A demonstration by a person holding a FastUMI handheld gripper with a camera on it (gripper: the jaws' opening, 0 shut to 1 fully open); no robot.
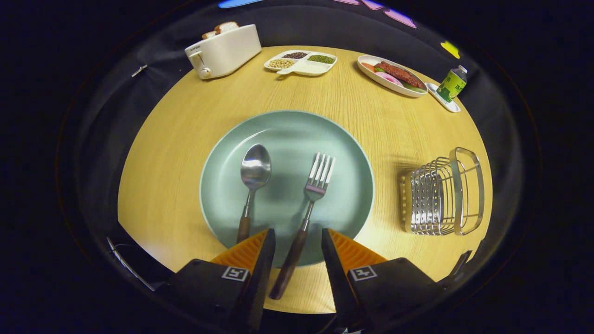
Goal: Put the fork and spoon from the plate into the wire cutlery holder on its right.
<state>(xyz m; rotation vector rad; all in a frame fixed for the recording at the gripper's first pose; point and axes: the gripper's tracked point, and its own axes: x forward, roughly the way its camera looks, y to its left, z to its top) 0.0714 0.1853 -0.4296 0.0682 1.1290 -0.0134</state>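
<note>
A pale green plate (343,153) lies in the middle of the round wooden table. On it rest a spoon (254,172) to the left and a fork (312,195) to the right, both with dark wooden handles pointing toward me. The fork's handle runs off the plate's near rim and lies between the fingers of my gripper (297,234). The fingers stand open on either side of the handle, with a gap to each; how far above it they hover I cannot tell. The spoon's handle ends just beyond the left finger. The wire cutlery holder (443,195) stands to the right of the plate, with nothing in it.
At the far side of the table stand a white toaster (222,51) with bread, a divided dish of beans (301,62), an oval dish of food (392,75) and a green bottle (452,83) on a small tray. Bare wood lies between plate and holder.
</note>
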